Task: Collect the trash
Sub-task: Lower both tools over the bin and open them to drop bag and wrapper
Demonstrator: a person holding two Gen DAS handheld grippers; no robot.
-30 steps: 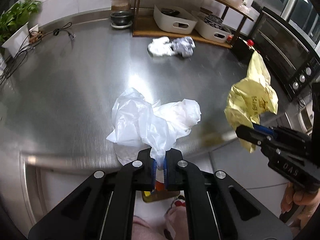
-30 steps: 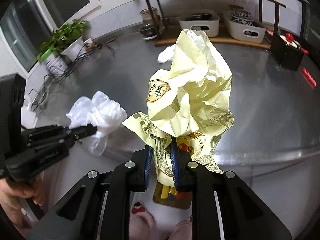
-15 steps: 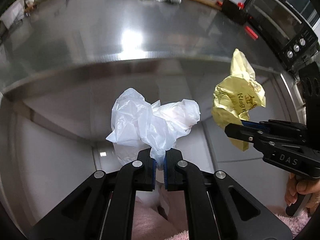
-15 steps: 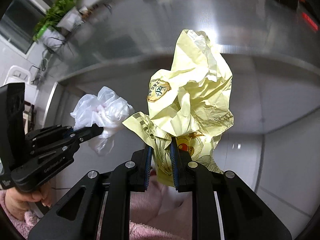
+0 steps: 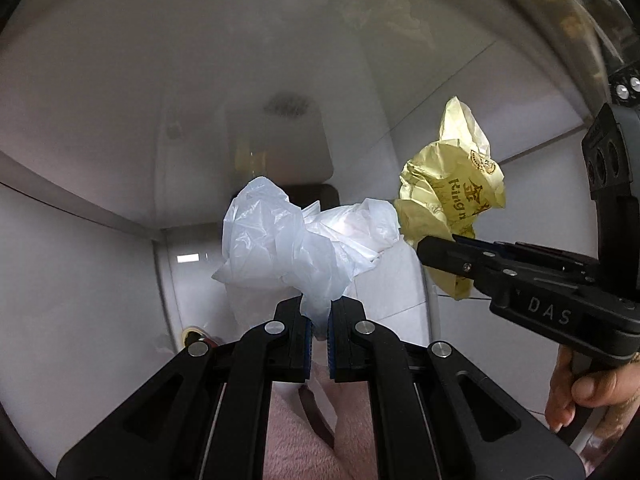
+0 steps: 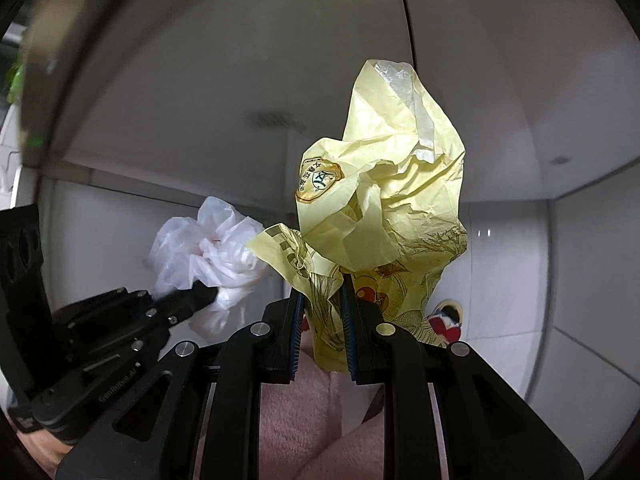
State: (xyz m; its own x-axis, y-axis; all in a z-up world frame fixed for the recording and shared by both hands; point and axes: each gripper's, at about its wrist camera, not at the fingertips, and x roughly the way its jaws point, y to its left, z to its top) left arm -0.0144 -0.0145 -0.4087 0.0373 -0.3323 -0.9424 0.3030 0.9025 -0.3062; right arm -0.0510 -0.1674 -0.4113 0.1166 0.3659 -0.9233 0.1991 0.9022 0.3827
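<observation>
Gripping a crumpled white plastic bag [image 5: 304, 236], the left gripper [image 5: 317, 322] has its jaws pinched tight on a twisted tail of film, and the right gripper [image 6: 323, 320] is clamped on the lower folds of a yellow printed wrapper [image 6: 384, 204]. Both bundles hang in the air side by side, nearly touching, in front of a pale cabinet front [image 5: 120, 80] and above the white floor tiles [image 6: 520, 280]. They look feather-light, soft and a bit slippery, so a bunched fold is the safest place to hold. The wrapper stands up lengthways from the jaws, peak away from them; the bag spreads sideways across its jaws
</observation>
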